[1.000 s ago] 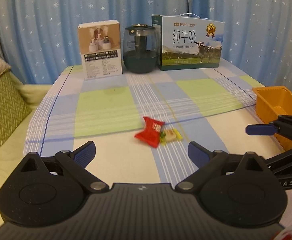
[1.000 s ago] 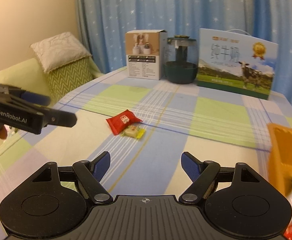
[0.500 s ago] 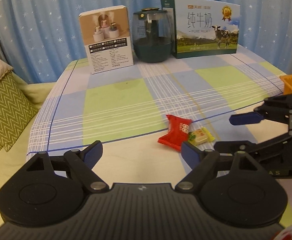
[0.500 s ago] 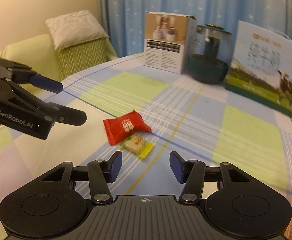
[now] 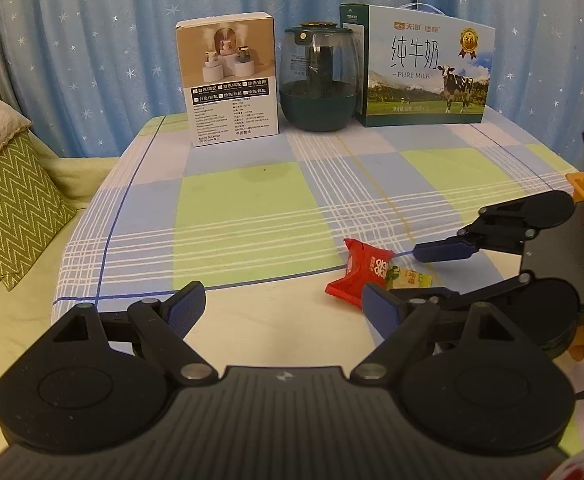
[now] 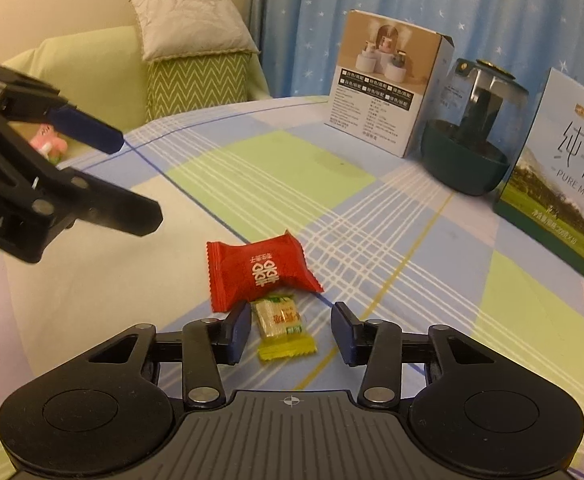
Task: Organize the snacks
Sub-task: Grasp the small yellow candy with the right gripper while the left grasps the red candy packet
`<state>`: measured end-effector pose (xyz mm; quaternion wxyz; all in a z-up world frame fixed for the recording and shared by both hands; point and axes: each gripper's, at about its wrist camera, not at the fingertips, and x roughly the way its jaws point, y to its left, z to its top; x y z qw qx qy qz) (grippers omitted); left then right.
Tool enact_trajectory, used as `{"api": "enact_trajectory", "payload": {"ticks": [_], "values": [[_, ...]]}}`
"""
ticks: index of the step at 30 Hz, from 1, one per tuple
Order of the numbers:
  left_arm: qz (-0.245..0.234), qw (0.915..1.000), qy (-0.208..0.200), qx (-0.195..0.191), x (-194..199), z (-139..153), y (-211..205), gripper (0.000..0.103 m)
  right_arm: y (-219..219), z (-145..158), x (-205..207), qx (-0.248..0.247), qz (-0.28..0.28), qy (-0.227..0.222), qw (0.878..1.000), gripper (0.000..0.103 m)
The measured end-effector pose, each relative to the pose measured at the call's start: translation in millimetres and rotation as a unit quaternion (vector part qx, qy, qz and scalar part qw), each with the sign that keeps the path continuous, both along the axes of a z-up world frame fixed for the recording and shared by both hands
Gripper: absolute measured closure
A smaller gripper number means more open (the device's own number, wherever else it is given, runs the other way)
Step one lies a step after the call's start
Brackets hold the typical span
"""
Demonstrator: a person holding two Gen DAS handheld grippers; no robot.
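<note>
A red candy packet (image 6: 257,270) lies on the checked tablecloth, with a small yellow-green wrapped candy (image 6: 281,326) touching its near side. My right gripper (image 6: 290,330) is open, low over the table, with the yellow candy between its two fingers. In the left wrist view the red packet (image 5: 362,272) and yellow candy (image 5: 410,278) lie by the right fingertip of my left gripper (image 5: 283,306), which is open and empty. The right gripper (image 5: 424,272) reaches in from the right there. The left gripper (image 6: 129,180) shows at the left of the right wrist view.
At the table's back stand a white humidifier box (image 5: 229,84), a dark green humidifier (image 5: 320,80) and a milk carton box (image 5: 424,68). An orange bin's corner (image 5: 580,184) shows at the right edge. Pillows (image 5: 7,208) sit left of the table. A pink toy (image 6: 49,144) lies behind the left gripper.
My right gripper has moved forward and down until its fingers straddle the yellow candy, and its fingers have narrowed. The left gripper has shifted left, so the candies now sit at its right fingertip.
</note>
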<state>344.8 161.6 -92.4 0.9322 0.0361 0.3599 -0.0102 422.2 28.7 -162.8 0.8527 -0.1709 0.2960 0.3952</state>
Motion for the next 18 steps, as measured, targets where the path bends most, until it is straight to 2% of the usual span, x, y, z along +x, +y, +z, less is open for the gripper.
{"api": "enact_trajectory", "payload": {"ticks": [2, 4, 8, 14, 18], "values": [[-0.002, 1.0000, 0.001, 0.001, 0.4, -0.8, -0.5, 0.019, 0.0, 0.2, 0.3, 0.008, 0.003, 0.011, 1.000, 0.073], [-0.002, 1.0000, 0.004, 0.000, 0.7, -2.3, 0.0, 0.019, -0.3, 0.9, -3.6, 0.010, -0.001, 0.016, 1.000, 0.080], [-0.010, 0.9999, 0.006, -0.004, 3.5, -6.3, -1.4, 0.019, -8.3, 3.7, -10.6, 0.016, -0.040, 0.033, 0.998, 0.081], [-0.067, 0.9976, -0.006, 0.014, 10.7, -14.3, -22.3, 0.022, -47.9, 8.4, -14.1, 0.054, -0.143, 0.072, 0.986, 0.081], [-0.101, 0.9945, -0.011, 0.024, 20.5, -22.2, -38.0, 0.028, -67.6, 13.0, -21.2, 0.070, -0.170, 0.088, 0.979, 0.081]]}}
